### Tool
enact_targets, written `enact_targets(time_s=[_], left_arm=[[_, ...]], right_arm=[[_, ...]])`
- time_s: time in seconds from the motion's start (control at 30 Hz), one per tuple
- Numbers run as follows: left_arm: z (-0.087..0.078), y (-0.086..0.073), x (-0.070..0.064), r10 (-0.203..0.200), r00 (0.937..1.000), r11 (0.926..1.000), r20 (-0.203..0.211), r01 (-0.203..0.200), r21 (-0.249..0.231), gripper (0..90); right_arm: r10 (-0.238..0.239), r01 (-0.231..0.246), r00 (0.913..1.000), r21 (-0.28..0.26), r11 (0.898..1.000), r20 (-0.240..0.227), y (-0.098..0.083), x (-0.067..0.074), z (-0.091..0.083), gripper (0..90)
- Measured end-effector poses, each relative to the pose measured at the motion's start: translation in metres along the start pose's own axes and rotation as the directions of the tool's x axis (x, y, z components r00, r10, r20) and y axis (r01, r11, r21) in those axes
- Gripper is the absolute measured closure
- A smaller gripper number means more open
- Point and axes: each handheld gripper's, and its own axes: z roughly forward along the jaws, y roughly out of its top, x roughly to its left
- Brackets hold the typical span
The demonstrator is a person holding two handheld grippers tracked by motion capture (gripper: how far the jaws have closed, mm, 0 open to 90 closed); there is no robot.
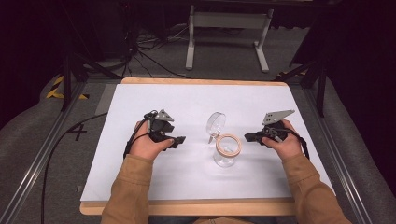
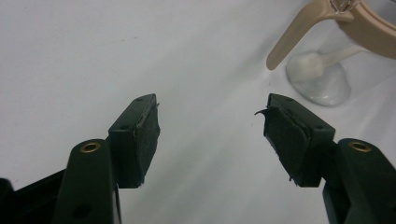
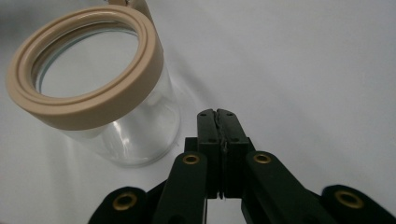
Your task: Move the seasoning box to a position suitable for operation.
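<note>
Clear glass jar [image 1: 227,151] with a tan rim stands mid-table [image 1: 140,177], hinged lid [image 1: 216,123] flung open. Left claw [image 1: 180,139] gapes empty; right claw [image 1: 247,137] is pressed together, empty. Steady the body before swinging the lid.
</note>
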Motion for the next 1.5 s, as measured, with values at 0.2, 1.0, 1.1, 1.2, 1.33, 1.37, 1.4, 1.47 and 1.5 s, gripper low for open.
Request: enact_targets(time_s=[0.2, 1.0, 1.1, 1.2, 1.33, 1.37, 1.4, 1.47, 1.5], left_arm=[[0.004, 0.005, -0.002, 0.025, 0.9996, 0.9996, 0.013, -0.025, 0.016, 36.2], [0.008, 0.004, -0.007, 0.028, 0.9992, 0.9994, 0.028, -0.028, 0.019, 35.0], [0.007, 0.004, -0.007, 0.033, 0.9991, 0.9991, 0.027, -0.034, 0.025, 34.9], [0.007, 0.004, -0.007, 0.03, 0.9991, 0.9992, 0.029, -0.031, 0.026, 34.8], [0.007, 0.004, -0.006, 0.032, 0.9991, 0.9991, 0.028, -0.033, 0.028, 34.7], [0.008, 0.004, -0.006, 0.026, 0.9993, 0.9993, 0.029, -0.026, 0.025, 34.7], [0.008, 0.004, -0.006, 0.025, 0.9992, 0.9994, 0.03, -0.026, 0.021, 34.7], [0.008, 0.004, -0.006, 0.031, 0.9991, 0.9993, 0.03, -0.031, 0.02, 34.7], [0.008, 0.004, -0.006, 0.031, 0.999, 0.9993, 0.032, -0.032, 0.022, 34.7]], right_arm=[[0.006, -0.006, 1.0, 0.017, 1.0, -0.006, -0.003, 0.004, 0.007, 89.8], [-0.01, 0.016, 0.9976, 0.078, 0.997, -0.069, -0.007, 0.013, 0.039, 90.0], [-0.009, 0.015, 0.9976, 0.086, 0.996, -0.069, -0.008, 0.013, 0.041, 90.0], [-0.011, 0.017, 0.9978, 0.092, 0.996, -0.066, -0.007, 0.013, 0.041, 90.0], [-0.013, 0.021, 0.9974, 0.104, 0.994, -0.071, -0.007, 0.014, 0.041, 90.0], [-0.015, 0.023, 0.997, 0.107, 0.994, -0.076, -0.007, 0.014, 0.041, 90.0], [-0.016, 0.025, 0.9967, 0.112, 0.993, -0.08, -0.007, 0.015, 0.041, 90.0], [-0.026, 0.037, 0.9957, 0.116, 0.993, -0.089, -0.007, 0.016, 0.041, 90.0], [-0.023, 0.035, 0.9952, 0.12, 0.992, -0.095, -0.006, 0.018, 0.041, 90.0]])
